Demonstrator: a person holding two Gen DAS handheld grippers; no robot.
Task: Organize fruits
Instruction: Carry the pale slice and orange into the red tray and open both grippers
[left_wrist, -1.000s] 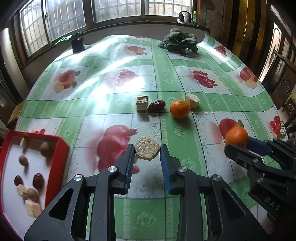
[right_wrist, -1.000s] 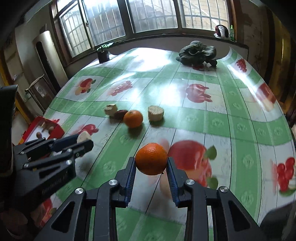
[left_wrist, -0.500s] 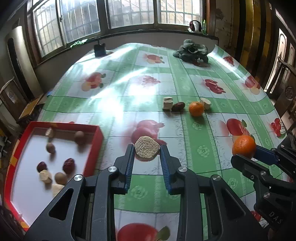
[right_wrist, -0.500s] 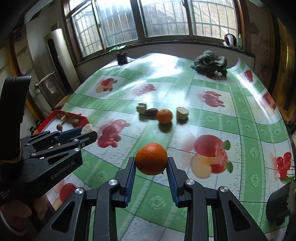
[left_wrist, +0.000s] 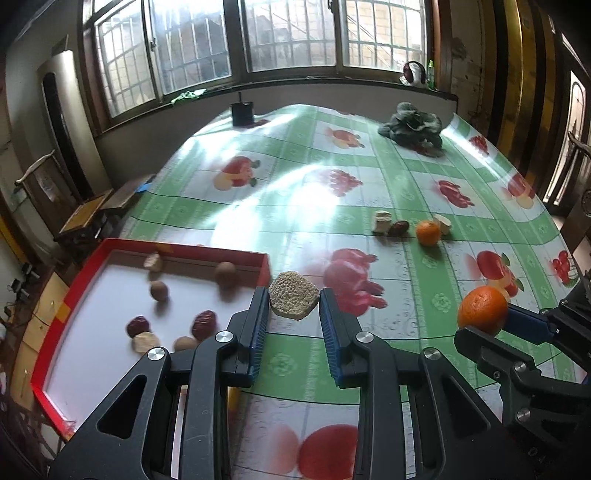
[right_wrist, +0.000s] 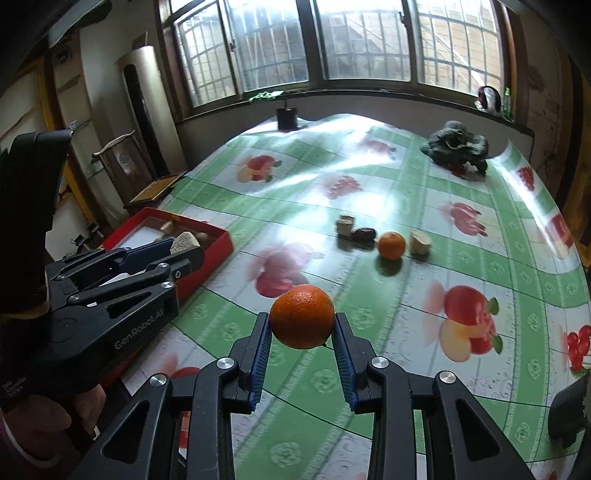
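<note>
My left gripper (left_wrist: 293, 308) is shut on a tan, rough cut fruit piece (left_wrist: 293, 300), held in the air just right of the red tray (left_wrist: 110, 244). The tray holds several brown and dark red fruits, such as a red date (left_wrist: 203, 324). My right gripper (right_wrist: 302, 326) is shut on an orange (right_wrist: 302, 321), held above the tablecloth; this orange also shows at the right of the left wrist view (left_wrist: 482, 309). On the table lie a second orange (left_wrist: 428, 232), a dark date (left_wrist: 399, 228) and two pale fruit chunks (left_wrist: 382, 220).
A dark green leafy bundle (left_wrist: 412, 124) sits at the table's far end, and a small dark pot (left_wrist: 242, 113) at the far left edge. Wooden furniture (left_wrist: 88, 218) stands left of the table. The tray lies at the table's near left corner.
Both grippers have pulled back and swung left with their loads. The red tray has come closer in the left wrist view, and into the right wrist view.
</note>
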